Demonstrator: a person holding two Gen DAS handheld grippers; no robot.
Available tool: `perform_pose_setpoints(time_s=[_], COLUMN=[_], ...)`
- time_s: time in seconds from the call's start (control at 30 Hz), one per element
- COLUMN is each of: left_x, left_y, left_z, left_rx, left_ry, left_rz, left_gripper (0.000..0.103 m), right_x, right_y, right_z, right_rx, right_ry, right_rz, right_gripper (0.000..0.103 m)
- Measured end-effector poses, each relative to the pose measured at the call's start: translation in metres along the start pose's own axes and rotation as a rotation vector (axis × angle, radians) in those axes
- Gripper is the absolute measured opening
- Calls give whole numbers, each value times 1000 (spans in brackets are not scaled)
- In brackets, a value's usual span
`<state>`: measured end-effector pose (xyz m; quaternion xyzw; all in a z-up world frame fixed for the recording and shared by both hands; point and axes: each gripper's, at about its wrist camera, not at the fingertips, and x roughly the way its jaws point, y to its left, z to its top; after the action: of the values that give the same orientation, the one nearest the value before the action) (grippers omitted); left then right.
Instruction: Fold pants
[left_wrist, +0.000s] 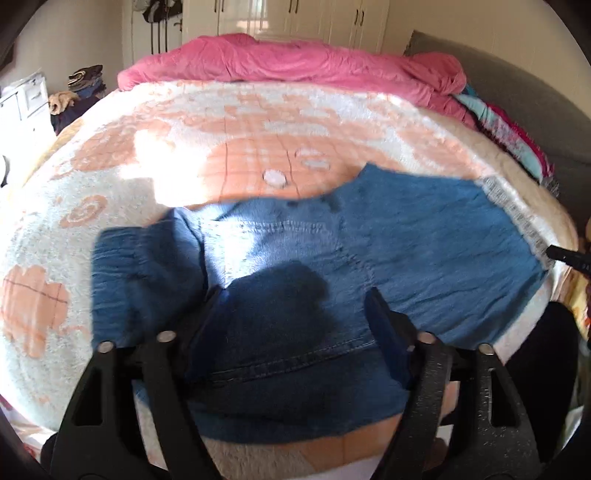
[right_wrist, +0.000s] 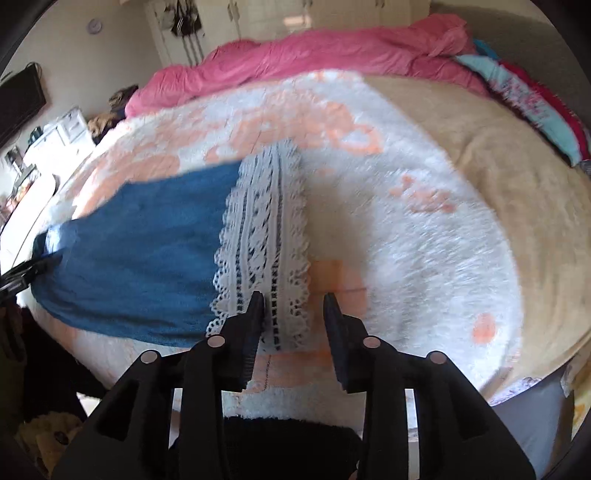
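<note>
Blue denim pants (left_wrist: 424, 243) with a white lace hem (right_wrist: 264, 236) lie flat on the bed's fluffy white and peach blanket (left_wrist: 221, 122). The elastic waist end (left_wrist: 140, 277) is at the left. My left gripper (left_wrist: 295, 306) is open over the waist part, and denim fills the space between its jaws. My right gripper (right_wrist: 293, 302) is open right at the lace hem; its left finger (right_wrist: 255, 306) rests on the lace and its right finger (right_wrist: 332, 310) is over the blanket. The right gripper's tip (left_wrist: 569, 254) shows at the hem in the left wrist view.
A pink duvet (left_wrist: 288, 59) is bunched along the far side of the bed. Striped pink and teal cloth (right_wrist: 524, 99) lies by the grey headboard (left_wrist: 517, 85). A white cabinet (left_wrist: 26, 103) and piled clothes (left_wrist: 81, 88) stand at the left. Wardrobes (left_wrist: 295, 14) line the back wall.
</note>
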<state>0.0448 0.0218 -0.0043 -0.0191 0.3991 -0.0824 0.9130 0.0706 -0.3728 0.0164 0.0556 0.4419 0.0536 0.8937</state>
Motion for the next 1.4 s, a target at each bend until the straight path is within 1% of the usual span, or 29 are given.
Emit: perform_pose_setpoints(time_s=[0.03,0.07,0.1,0.13,0.17,0.2,0.27,0.3,0.37,0.43,0.5,0.53,0.57,0.6,0.7,0.77,0.8,0.83,0.9,0.93,1.0,1.03,1.07,1.1,1.2,1.3,1.33,1.4], left_x=[-7,-15,-19,-21,-19,-14,3,16,40,64,81,84,83,81,70,65,63,63,65,65,61,55,49,43,25,10,5,-4], left_y=[0,-2,-4,-8,-14,-19,-30,-35,-43,-48,-47,-43,-37,-32,-17,-8,-3,-1,-1,-2,-2,-2,-3,-4,-9,-15,-17,-24], left_z=[3,9,14,20,27,33,45,50,54,54,50,47,44,41,32,27,25,25,24,24,23,23,23,23,22,26,28,32], left_rx=[-2,-2,-1,3,10,15,20,11,4,21,47,47,32,24,0,-22,-31,-33,-27,-23,-28,-41,-48,-51,-45,-48,-44,-29], left_ry=[-19,-37,-52,-66,-72,-66,-44,-17,34,93,119,125,116,107,72,56,50,46,43,36,27,30,28,19,6,-22,-33,-56], left_rz=[0,0,-10,-26,-47,-62,-101,-123,-166,-127,-43,-29,-41,-38,-22,-41,-50,-57,-50,-51,-57,-67,-83,-90,-81,-84,-83,-80], left_gripper=[74,74,74,75,76,77,77,77,77,79,79,79,79,79,78,75,72,72,72,74,75,78,87,89,90,92,93,93], right_x=[-12,-19,-24,-25,-24,-20,-5,5,29,55,75,83,88,91,87,83,83,84,85,86,83,79,72,64,37,17,10,1], right_y=[1,5,9,18,29,43,73,86,108,123,128,126,121,114,94,86,79,75,77,79,80,79,77,75,67,61,59,56], right_z=[1,2,4,8,11,15,25,29,38,44,48,47,47,44,40,37,35,35,36,35,34,35,33,32,19,8,5,1], right_rx=[5,6,7,-2,-23,-56,-114,-135,-167,-202,-226,-233,-232,-223,-155,-126,-87,-61,-56,-65,-56,-39,-19,7,68,98,103,96], right_ry=[-45,-76,-99,-111,-111,-109,-94,-83,-43,2,40,63,73,77,67,50,47,46,47,47,37,16,-6,-30,-93,-121,-129,-133], right_rz=[-11,-1,17,42,59,82,130,151,146,120,52,10,-37,-73,-47,-77,-44,-28,-37,-49,-42,-28,-9,10,38,41,38,22], right_gripper=[37,38,43,47,47,47,53,57,59,59,60,62,66,66,66,66,66,66,67,69,71,71,71,71,71,72,74,83])
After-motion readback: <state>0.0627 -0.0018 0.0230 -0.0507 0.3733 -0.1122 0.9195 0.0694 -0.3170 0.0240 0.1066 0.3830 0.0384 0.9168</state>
